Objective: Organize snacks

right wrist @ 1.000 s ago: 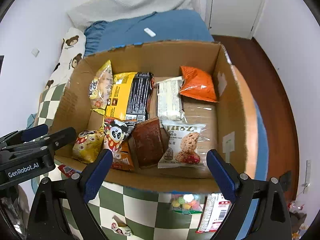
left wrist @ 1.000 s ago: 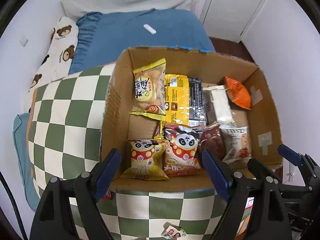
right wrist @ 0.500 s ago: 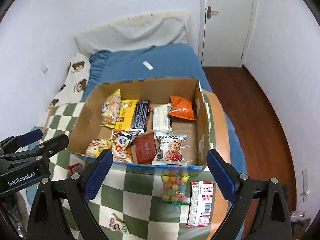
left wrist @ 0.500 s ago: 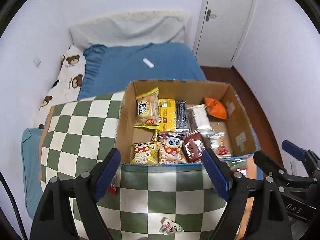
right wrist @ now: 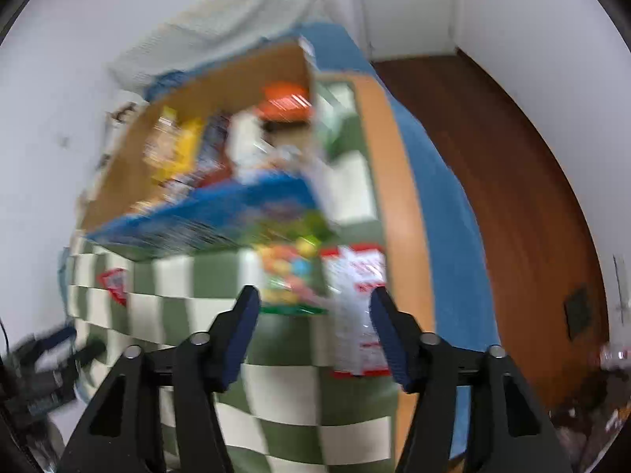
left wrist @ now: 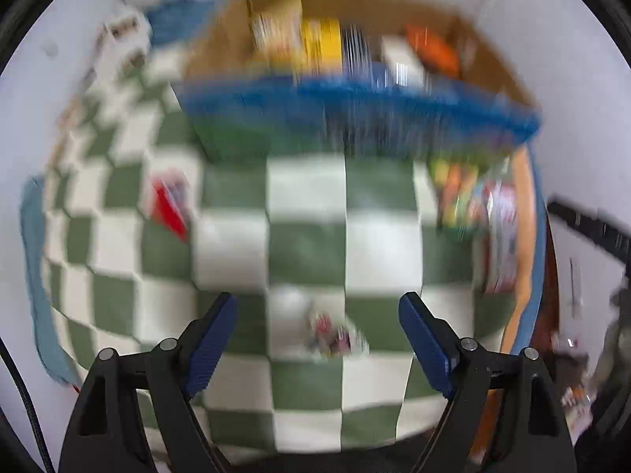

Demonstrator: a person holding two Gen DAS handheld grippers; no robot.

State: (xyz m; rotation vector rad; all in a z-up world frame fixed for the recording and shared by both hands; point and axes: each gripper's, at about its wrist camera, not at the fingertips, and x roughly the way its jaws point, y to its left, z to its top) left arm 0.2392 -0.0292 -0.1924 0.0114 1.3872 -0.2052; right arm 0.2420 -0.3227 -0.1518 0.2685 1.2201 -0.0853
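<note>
Both views are blurred by motion. A cardboard box (left wrist: pixel 221 31) holding several snack packs stands at the far end of a green and white checked cloth (left wrist: pixel 307 244). My left gripper (left wrist: pixel 317 315) hangs open over a small wrapped snack (left wrist: pixel 335 337) lying on the cloth. A red packet (left wrist: pixel 169 205) lies to the left. In the right wrist view my right gripper (right wrist: pixel 313 307) has its jaws closing, nothing pressed between them. It hovers just before a bag of coloured candies (right wrist: pixel 288 272) and a red and white packet (right wrist: pixel 361 299).
The cloth covers a bed with a blue sheet (right wrist: pixel 434 181) and an orange edge (right wrist: pixel 390 181). Brown wood floor (right wrist: pixel 512 197) lies to the right, white walls around. The box's near rim is blue (left wrist: pixel 355 98). The other gripper (right wrist: pixel 47 366) shows at the lower left of the right wrist view.
Both grippers have pulled back from above the box toward the near part of the cloth and sunk lower. The right gripper's jaws stand narrower than before. The loose snacks are now close under them.
</note>
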